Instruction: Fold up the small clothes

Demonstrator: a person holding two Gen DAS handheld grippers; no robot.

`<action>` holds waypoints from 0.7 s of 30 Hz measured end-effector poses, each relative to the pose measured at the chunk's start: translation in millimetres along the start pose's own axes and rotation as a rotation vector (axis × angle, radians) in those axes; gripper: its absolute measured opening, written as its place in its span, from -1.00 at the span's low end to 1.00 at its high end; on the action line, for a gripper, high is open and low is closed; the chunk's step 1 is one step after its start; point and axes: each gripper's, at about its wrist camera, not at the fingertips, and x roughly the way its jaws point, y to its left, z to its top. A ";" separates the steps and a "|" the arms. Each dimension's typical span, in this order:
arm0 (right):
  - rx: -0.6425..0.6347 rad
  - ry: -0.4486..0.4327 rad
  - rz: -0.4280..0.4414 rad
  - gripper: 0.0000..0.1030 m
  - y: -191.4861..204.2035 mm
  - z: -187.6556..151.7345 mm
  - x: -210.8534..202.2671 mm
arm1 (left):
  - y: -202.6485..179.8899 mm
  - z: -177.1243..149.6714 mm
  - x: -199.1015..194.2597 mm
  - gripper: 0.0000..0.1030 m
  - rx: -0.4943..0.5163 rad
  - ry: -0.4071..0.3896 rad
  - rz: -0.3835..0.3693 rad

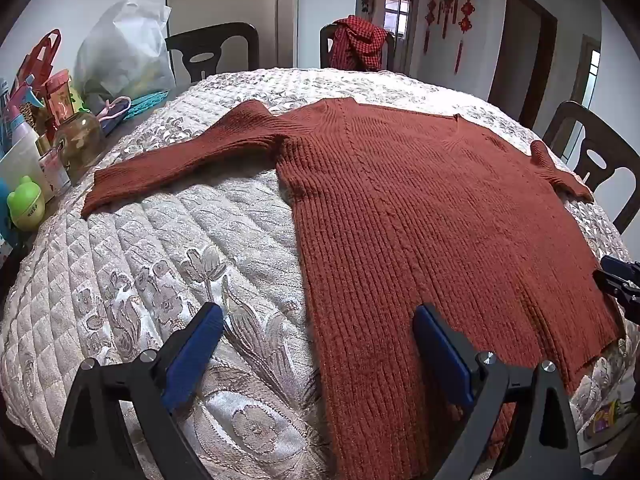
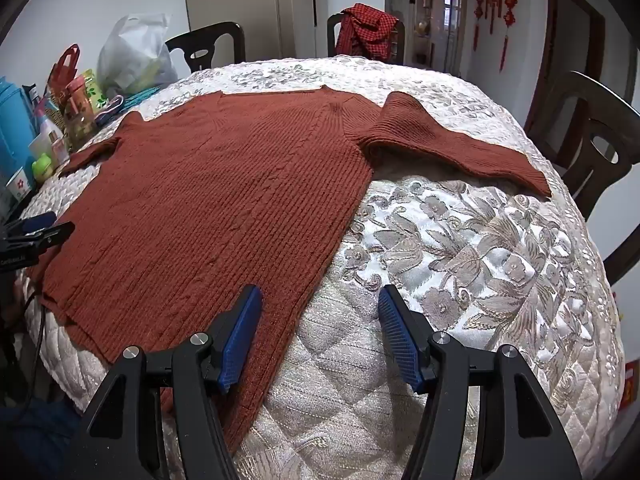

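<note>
A rust-red ribbed knit sweater [image 1: 420, 208] lies spread flat on the quilted floral table cover [image 1: 160, 260], sleeves out to both sides; it also shows in the right wrist view [image 2: 208, 200]. My left gripper [image 1: 318, 320] is open, hovering over the sweater's lower left hem edge, holding nothing. My right gripper [image 2: 320, 304] is open over the sweater's lower right hem edge and the cover [image 2: 460, 248], holding nothing. The right gripper shows at the right edge of the left wrist view [image 1: 620, 284]; the left gripper shows at the left edge of the right wrist view [image 2: 36, 236].
Bottles, jars and a white plastic bag [image 1: 124, 52] crowd the table's left side [image 2: 52, 128]. Dark wooden chairs [image 1: 212, 48] stand around the table; one holds a red checked garment [image 1: 358, 42]. Another chair [image 2: 596, 140] stands at the right.
</note>
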 end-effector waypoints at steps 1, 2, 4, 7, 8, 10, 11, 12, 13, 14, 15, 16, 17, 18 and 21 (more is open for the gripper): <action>0.000 -0.004 -0.001 0.19 0.2 0.2 -0.1 | -0.1 0.1 0.0 0.89 0.000 0.000 0.000; 0.000 -0.003 0.000 0.19 0.3 0.5 -0.2 | 0.1 0.0 0.0 0.89 -0.003 -0.002 -0.004; 0.001 0.000 0.001 0.19 0.5 1.1 -0.2 | 0.1 0.0 -0.1 0.90 -0.003 -0.005 -0.004; 0.001 0.003 0.000 0.19 1.0 1.7 -0.6 | -0.2 0.1 0.1 0.90 -0.001 -0.003 -0.004; 0.002 0.003 0.000 0.19 1.0 1.7 -0.8 | -0.2 -0.2 0.1 0.91 -0.001 -0.004 -0.005; 0.002 0.006 0.001 0.19 -1.8 1.7 0.9 | -0.7 0.4 -0.6 0.91 0.000 -0.003 -0.005; 0.002 0.006 0.001 0.19 -2.6 1.5 0.7 | -0.7 1.7 -1.8 0.91 0.000 -0.002 -0.005; 0.002 0.007 0.001 0.19 -3.1 1.3 1.4 | -1.3 0.8 -0.9 0.91 0.000 -0.002 -0.004; 0.001 0.009 0.000 0.19 -1.7 -0.5 0.9 | -1.6 0.2 -0.7 0.92 0.002 -0.004 -0.003; 0.000 0.009 0.000 0.19 -0.6 -0.8 0.1 | -2.1 0.2 -0.7 0.92 0.003 -0.005 -0.004; 0.001 0.010 0.001 0.20 -0.7 -0.8 0.1 | -2.4 1.2 0.0 0.92 0.004 -0.004 -0.005; -0.001 0.011 0.002 0.20 -1.2 -0.8 0.5 | -1.0 -0.1 2.2 0.93 0.004 -0.004 -0.006; -0.002 0.018 0.004 0.20 0.5 2.4 1.5 | -1.6 -0.1 2.6 0.93 0.004 -0.004 -0.006; -0.002 0.020 0.004 0.20 0.4 2.3 1.4 | -1.7 0.3 2.7 0.93 0.003 -0.005 -0.006; -0.002 0.021 0.004 0.20 0.6 2.2 1.5 | -1.1 2.3 2.8 0.93 0.002 -0.002 -0.007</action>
